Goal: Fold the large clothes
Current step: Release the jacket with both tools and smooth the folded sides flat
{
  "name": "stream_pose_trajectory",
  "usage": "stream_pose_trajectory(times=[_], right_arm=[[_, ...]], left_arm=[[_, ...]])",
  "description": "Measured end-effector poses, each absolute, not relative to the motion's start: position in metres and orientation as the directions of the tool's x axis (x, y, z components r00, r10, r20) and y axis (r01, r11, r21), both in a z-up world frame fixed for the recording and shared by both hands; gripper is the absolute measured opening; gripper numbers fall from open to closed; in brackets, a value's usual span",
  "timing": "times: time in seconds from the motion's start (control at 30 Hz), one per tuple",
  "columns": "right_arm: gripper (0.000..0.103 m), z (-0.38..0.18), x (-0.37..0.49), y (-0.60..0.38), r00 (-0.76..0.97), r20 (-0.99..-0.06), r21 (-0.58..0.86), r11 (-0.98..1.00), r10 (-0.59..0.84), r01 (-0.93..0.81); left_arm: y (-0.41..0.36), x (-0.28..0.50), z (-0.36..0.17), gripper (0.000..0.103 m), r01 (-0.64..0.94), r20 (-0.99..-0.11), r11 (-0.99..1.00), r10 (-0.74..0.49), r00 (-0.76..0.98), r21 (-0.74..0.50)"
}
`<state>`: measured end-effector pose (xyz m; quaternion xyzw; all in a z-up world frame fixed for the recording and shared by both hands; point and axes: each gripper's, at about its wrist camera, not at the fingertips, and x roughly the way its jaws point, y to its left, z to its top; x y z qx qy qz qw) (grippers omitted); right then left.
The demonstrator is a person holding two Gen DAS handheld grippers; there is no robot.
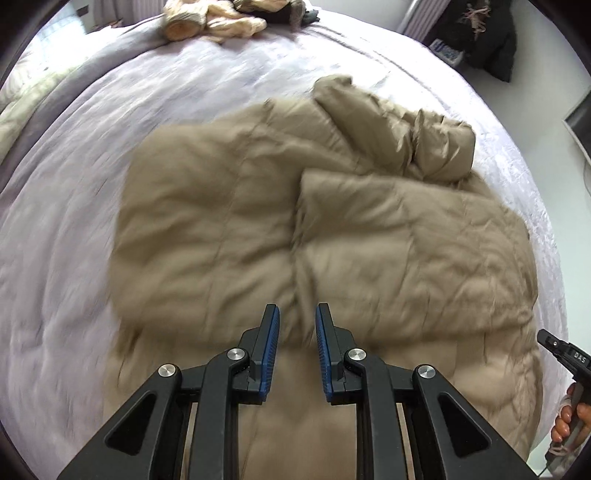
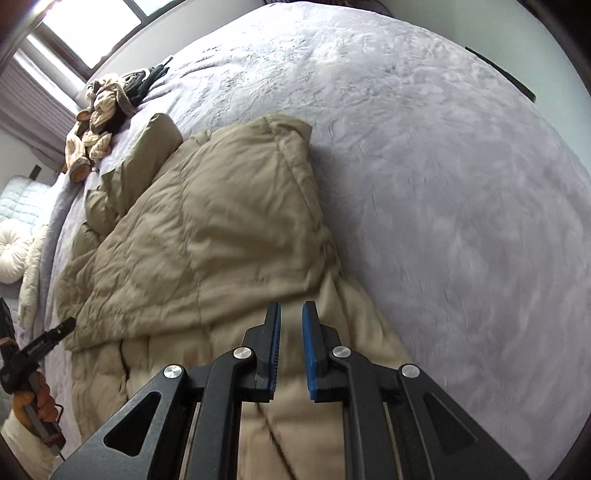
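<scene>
A large tan quilted coat (image 1: 258,221) lies crumpled on the bed, with a folded flap across its middle and a bunched sleeve at the far right. My left gripper (image 1: 297,308) hovers over the coat's near edge. Its blue pads stand a little apart with nothing between them. My right gripper (image 2: 291,306) hangs over the coat (image 2: 221,229) near its pale lining edge, with a narrow gap between its pads and no cloth in it. Each gripper also shows at the edge of the other view: the right gripper (image 1: 545,338) and the left gripper (image 2: 68,325), each held in a hand.
A lilac bedspread (image 2: 443,184) covers the wide bed (image 1: 74,258). A heap of beige and dark clothes (image 1: 214,22) sits at the far edge, also seen as a clothes heap (image 2: 96,122). A dark garment (image 1: 480,33) hangs beyond the bed. A white round cushion (image 2: 11,251) lies at the left.
</scene>
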<state>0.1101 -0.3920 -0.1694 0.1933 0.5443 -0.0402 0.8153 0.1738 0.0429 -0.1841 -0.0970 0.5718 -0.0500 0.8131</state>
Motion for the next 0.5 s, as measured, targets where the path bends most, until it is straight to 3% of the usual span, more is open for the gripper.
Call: stream_pose_trajectory(times=[0.37, 0.4, 0.43, 0.47, 0.5], right_arm=[[0.016, -0.152, 0.071, -0.369, 0.338, -0.917, 0.299, 0.926, 0.212, 0.231], [0.025, -0.149, 0.069, -0.366, 0.330, -0.918, 0.301, 0.927, 0.220, 0.222], [0.039, -0.147, 0.067, -0.363, 0.324, -0.919, 0.301, 0.929, 0.223, 0.215], [0.045, -0.144, 0.066, -0.360, 0.320, -0.920, 0.300, 0.931, 0.225, 0.208], [0.050, -0.140, 0.063, -0.357, 0.318, -0.919, 0.304, 0.932, 0.233, 0.197]], left_arm=[[0.025, 0.099, -0.165, 0.022, -0.040, -0.952, 0.987, -0.142, 0.270, -0.158], [0.022, 0.096, -0.163, 0.027, -0.043, -0.953, 0.986, -0.143, 0.268, -0.160], [0.021, 0.090, -0.160, 0.063, -0.051, -0.954, 0.986, -0.142, 0.265, -0.161], [0.021, 0.084, -0.156, 0.096, -0.069, -0.953, 0.986, -0.129, 0.275, -0.154], [0.022, 0.076, -0.149, 0.099, -0.083, -0.946, 0.986, -0.115, 0.302, -0.146]])
